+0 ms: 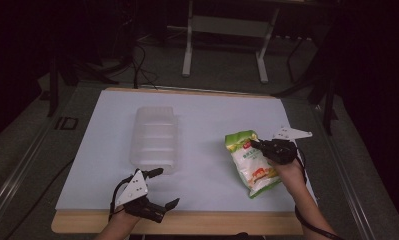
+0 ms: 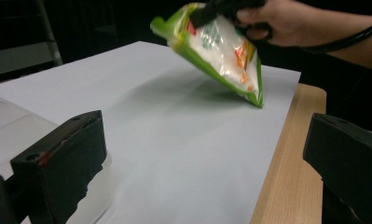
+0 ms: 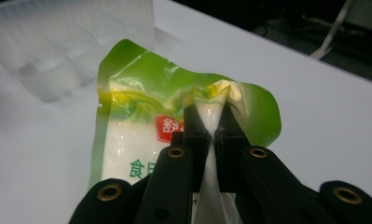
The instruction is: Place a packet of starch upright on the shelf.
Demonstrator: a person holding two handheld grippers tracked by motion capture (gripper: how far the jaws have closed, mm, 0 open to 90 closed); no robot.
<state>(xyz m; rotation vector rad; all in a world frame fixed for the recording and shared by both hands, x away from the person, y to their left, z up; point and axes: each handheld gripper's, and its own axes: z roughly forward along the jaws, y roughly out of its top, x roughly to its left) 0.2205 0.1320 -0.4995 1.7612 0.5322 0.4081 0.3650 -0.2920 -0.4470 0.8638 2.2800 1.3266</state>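
Observation:
A green and white food pouch [image 1: 251, 162] with red print is tilted up on the right of the white sheet [image 1: 207, 125], its lower corner still on the sheet. My right gripper [image 1: 257, 145] is shut on the pouch's upper edge; in the right gripper view its jaws pinch a fold of the pouch [image 3: 141, 140] between the fingertips [image 3: 193, 126]. In the left gripper view the pouch [image 2: 221, 51] hangs from that hand at the top right. My left gripper [image 1: 164, 187] rests open near the table's front edge, nothing between its fingers [image 2: 62, 158].
A clear plastic lidded container [image 1: 155, 137] lies left of centre on the sheet, just beyond my left gripper; the container [image 3: 62, 46] lies past the pouch in the right gripper view. The wooden table edge [image 1: 212, 222] runs along the front. Stand legs [image 1: 188, 55] and cables are behind the table.

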